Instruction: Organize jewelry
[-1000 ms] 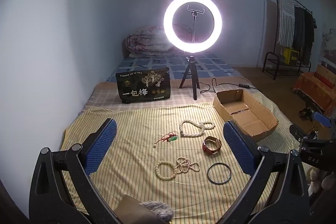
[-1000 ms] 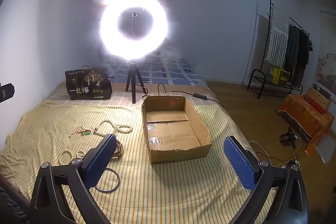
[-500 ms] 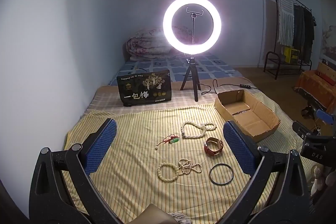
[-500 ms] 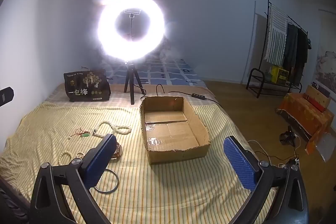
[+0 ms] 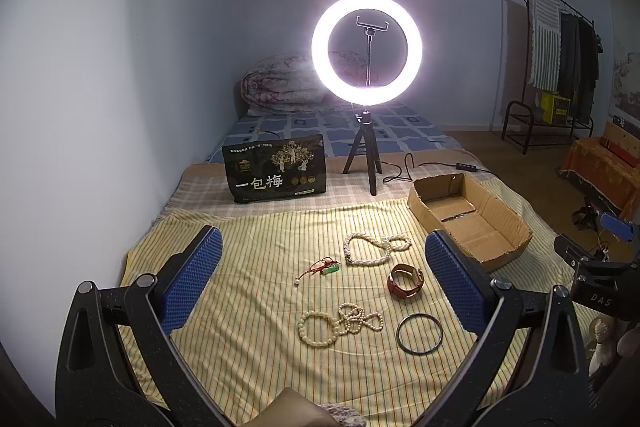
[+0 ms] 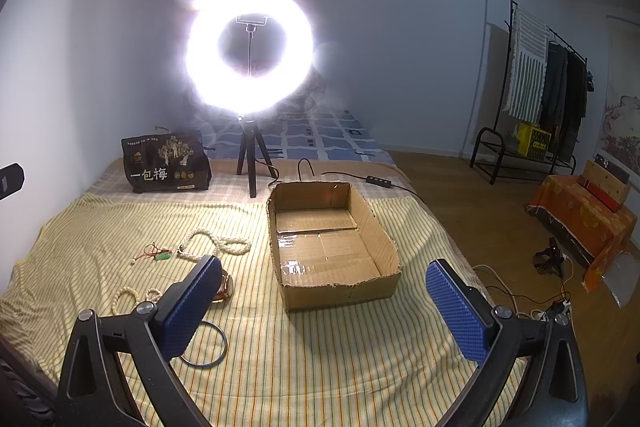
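Both the left gripper and the right gripper hang spread wide above the striped cloth, grasping nothing and touching nothing. The pearl necklace, watch, bead bracelet and bangle lie on the cloth, left of the cardboard box.

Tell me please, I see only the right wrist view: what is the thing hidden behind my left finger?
Observer: A watch with a brown strap, lying on the striped cloth.
Operator: Does the left gripper hold something?
Observer: No, its fingers stand open with nothing between them.
Operator: And the beads near the watch?
Observer: A bead bracelet touches a thinner bead string.
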The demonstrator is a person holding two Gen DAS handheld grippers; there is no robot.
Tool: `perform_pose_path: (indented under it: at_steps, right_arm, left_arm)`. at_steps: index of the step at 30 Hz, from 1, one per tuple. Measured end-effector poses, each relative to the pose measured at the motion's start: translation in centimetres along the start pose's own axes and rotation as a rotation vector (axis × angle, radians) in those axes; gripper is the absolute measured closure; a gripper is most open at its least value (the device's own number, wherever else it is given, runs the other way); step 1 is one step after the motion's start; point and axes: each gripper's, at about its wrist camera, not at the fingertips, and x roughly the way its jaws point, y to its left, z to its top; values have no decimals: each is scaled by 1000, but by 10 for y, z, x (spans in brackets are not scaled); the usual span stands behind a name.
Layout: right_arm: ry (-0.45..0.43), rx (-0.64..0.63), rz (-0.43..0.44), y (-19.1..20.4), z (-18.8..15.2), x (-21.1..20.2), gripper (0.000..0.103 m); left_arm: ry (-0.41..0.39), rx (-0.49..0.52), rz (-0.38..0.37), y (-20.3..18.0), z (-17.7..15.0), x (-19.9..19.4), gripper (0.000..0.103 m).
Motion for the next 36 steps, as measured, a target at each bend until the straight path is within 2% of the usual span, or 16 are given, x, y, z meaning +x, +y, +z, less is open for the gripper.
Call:
perform_pose_path:
  at_steps: [36]
  right_arm:
    - [8, 3, 5, 0, -2, 2, 0]
  left_arm:
    - [-4, -3, 0, 2, 0, 0, 0]
